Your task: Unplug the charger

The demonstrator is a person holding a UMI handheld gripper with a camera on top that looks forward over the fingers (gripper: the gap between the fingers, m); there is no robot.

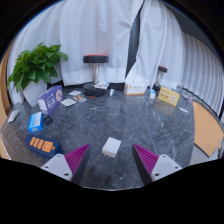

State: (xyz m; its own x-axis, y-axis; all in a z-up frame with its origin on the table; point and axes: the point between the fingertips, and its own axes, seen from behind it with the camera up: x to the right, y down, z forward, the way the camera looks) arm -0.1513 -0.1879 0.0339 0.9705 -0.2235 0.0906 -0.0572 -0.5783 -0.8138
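A small white charger block (111, 146) lies on the dark marbled table (130, 115), just ahead of my fingers and midway between them. My gripper (112, 162) is open, its two magenta pads (77, 160) spread wide at either side with bare tabletop between them. Neither finger touches the charger. No cable or socket shows at the charger from here.
An orange power strip (42, 144) lies left of the fingers, with a blue box (36, 122) and a purple box (50, 97) behind it. A potted plant (36, 64) stands far left. A lamp (95, 72), boxes and small items line the far edge before white curtains.
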